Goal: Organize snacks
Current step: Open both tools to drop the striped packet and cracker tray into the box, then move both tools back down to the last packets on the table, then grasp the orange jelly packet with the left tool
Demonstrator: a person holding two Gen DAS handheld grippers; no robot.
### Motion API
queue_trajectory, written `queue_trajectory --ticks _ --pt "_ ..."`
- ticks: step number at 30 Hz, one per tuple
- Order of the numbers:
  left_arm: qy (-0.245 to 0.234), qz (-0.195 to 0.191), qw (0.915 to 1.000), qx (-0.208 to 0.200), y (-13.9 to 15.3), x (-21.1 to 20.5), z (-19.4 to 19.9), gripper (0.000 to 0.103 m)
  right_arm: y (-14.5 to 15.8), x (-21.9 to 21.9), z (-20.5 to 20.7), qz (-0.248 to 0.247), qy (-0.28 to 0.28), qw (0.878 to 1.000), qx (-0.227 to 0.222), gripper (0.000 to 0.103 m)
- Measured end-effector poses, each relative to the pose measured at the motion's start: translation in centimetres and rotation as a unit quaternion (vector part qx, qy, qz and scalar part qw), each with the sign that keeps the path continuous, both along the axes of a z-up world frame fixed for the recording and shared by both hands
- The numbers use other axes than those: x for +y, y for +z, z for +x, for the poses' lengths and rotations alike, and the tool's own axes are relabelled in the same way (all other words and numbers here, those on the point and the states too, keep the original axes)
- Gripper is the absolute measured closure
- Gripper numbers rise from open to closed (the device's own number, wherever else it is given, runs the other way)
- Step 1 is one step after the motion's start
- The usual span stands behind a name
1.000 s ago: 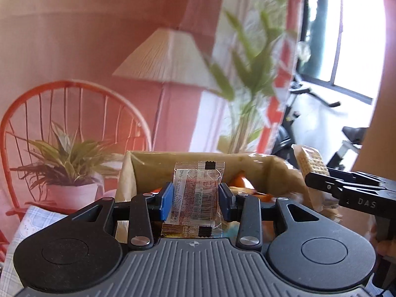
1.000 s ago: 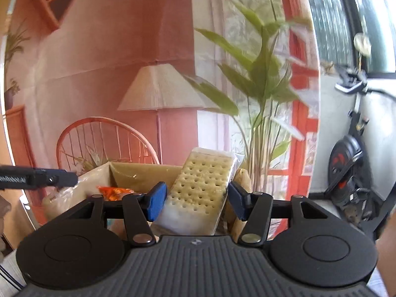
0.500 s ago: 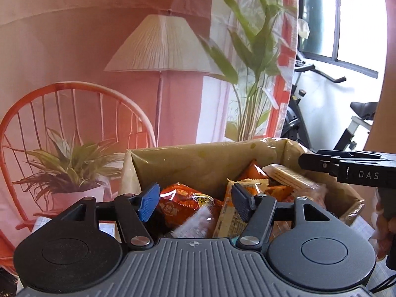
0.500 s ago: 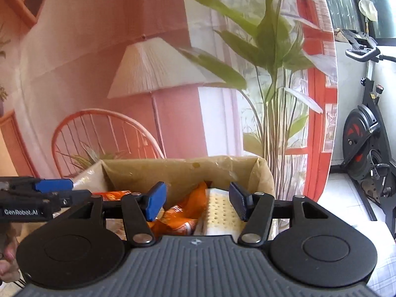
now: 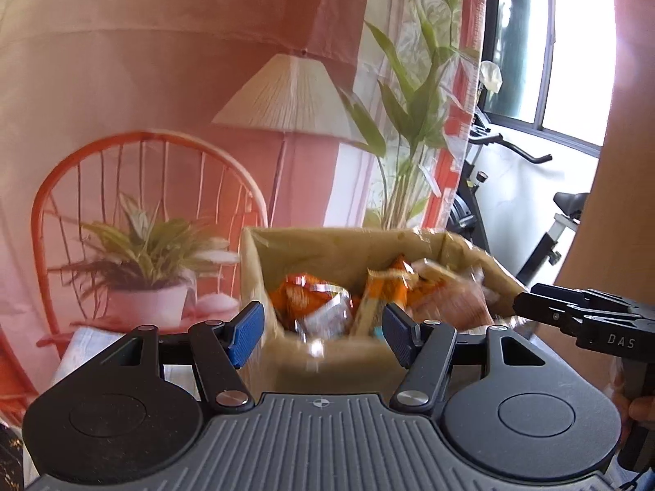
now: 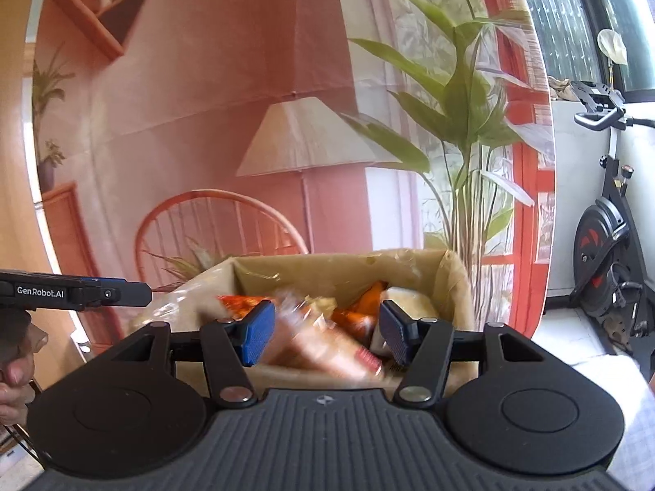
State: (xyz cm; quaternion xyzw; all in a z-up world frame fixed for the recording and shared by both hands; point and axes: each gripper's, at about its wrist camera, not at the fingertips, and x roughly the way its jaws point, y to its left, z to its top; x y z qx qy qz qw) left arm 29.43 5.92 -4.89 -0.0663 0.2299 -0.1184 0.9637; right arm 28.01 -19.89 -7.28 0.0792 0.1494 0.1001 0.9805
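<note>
A cardboard box (image 5: 327, 245) lined with clear plastic holds several snack packets, mostly orange (image 5: 311, 298). It also shows in the right wrist view (image 6: 339, 270), with a pale cracker pack (image 6: 409, 302) at its right side. My left gripper (image 5: 321, 329) is open and empty, just in front of the box's near wall. My right gripper (image 6: 325, 337) is open and empty over the box's near edge. The right gripper's fingers (image 5: 573, 307) show at the right of the left wrist view, and the left gripper's fingers (image 6: 82, 292) at the left of the right wrist view.
A printed backdrop (image 5: 204, 82) with a lamp, orange chair and plants hangs close behind the box. An exercise bike (image 6: 610, 253) stands to the right by a window. A checked cloth (image 5: 82, 343) covers the table at left.
Both grippers opened and dropped their packets into the box: the left a small wrapped snack, the right a cracker pack. Both have since drawn back slightly from the box.
</note>
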Motion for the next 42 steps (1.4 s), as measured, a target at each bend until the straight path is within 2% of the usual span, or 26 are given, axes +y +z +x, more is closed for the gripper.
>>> queue_trajectory --ticks 6,12,14,15,19,22,27,34,37,42 --pt "-0.018 -0.023 0.9991 0.032 -3.6 0.5 -2.7 0.037 -2.9 1.4 -3.1 0.002 -0.006 1.0 0.016 0.043" --pt "-0.008 -0.039 0.994 0.102 -9.5 0.4 -3.7 0.039 -6.5 2.3 -5.0 0.009 -0.01 0.999 0.05 0.043" --pt "-0.01 -0.051 0.9898 0.133 -11.7 -0.1 -3.8 0.053 -7.7 2.6 -5.4 0.005 -0.012 0.998 0.061 0.043" --pt "-0.014 -0.056 0.987 0.15 -12.8 -0.4 -3.8 0.055 -8.3 2.8 -5.7 0.0 -0.015 0.998 0.066 0.044" --pt "-0.009 -0.065 0.9783 0.197 -16.2 -1.5 -3.1 0.055 -10.8 3.2 -6.1 0.011 -0.012 0.995 0.096 0.047" --pt "0.031 -0.054 0.9745 0.216 -17.9 -1.7 -2.1 0.056 -12.5 3.4 -6.4 0.009 -0.009 0.993 0.118 0.05" --pt "0.06 -0.05 0.9688 0.235 -19.6 -2.1 -0.7 0.056 -13.8 3.0 -6.6 0.016 -0.009 0.991 0.131 0.05" --pt "0.068 -0.018 0.9724 0.223 -19.8 -4.1 -0.2 0.057 -14.5 2.7 -6.4 0.018 -0.011 0.99 0.14 0.05" --pt "0.062 -0.01 0.9746 0.215 -20.0 -4.2 -0.4 0.08 -14.7 2.8 -6.5 0.018 -0.008 0.989 0.145 0.05" --pt "0.052 -0.006 0.9768 0.208 -19.8 -3.8 -1.7 0.083 -15.2 2.8 -6.3 0.02 -0.007 0.987 0.157 0.05"
